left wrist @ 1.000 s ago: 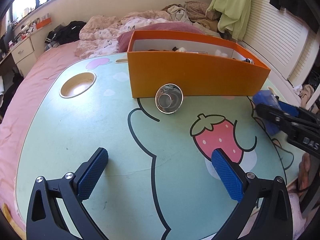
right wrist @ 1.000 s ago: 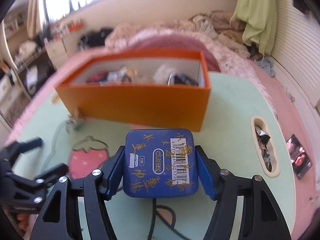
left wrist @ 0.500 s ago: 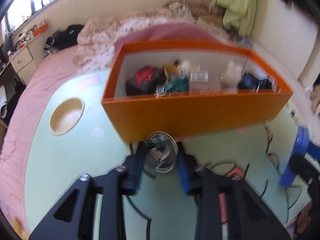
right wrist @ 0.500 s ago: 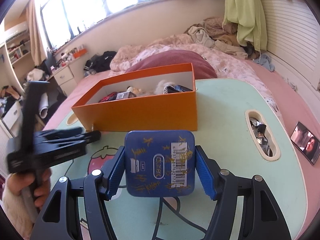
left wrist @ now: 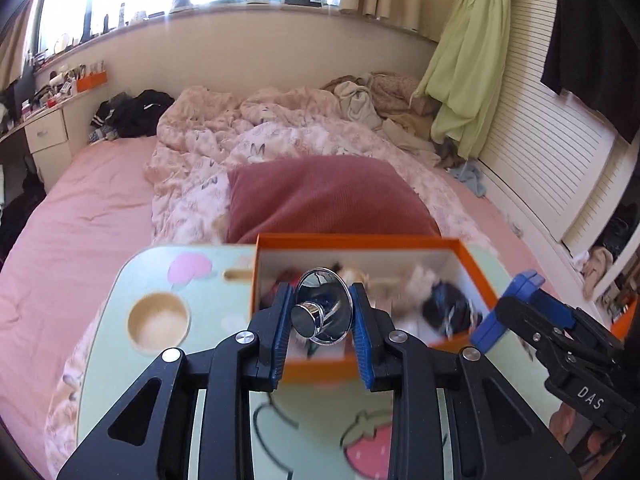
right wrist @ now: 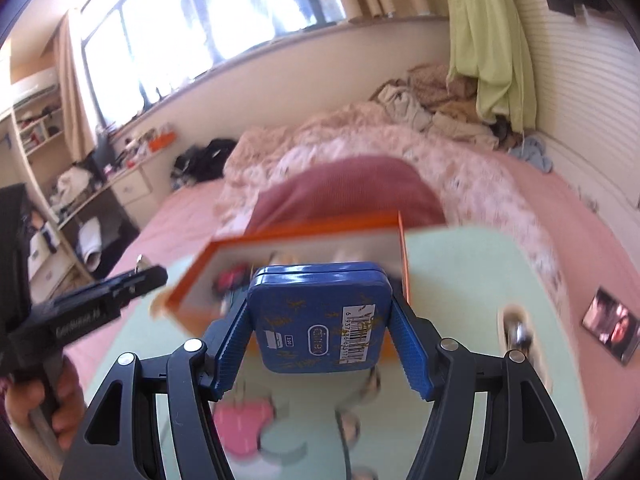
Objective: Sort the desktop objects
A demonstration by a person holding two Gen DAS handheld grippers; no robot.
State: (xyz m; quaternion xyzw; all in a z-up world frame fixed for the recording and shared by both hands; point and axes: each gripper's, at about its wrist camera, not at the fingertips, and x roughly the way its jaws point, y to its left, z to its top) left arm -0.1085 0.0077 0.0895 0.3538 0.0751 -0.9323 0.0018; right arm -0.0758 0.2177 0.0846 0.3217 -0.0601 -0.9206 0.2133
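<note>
My L gripper [left wrist: 322, 320]: clamped on steel cup [left wrist: 322, 312], axis lying level, base toward me, over orange box [left wrist: 476, 276]. My R gripper [right wrist: 322, 330]: clamped on blue tin [right wrist: 320, 316], barcode face up, near box's right end.

Maroon pillow [left wrist: 328, 196] at twelve o'clock, rumpled floral quilt [left wrist: 224, 140] at eleven, green curtain [left wrist: 476, 60] at one, drawer cabinet [left wrist: 48, 136] at ten.

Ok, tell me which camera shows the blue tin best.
The right wrist view: the blue tin fills the centre, clamped in the right gripper, label and barcode readable. The left wrist view shows only a blue edge of it at the far right.
</note>
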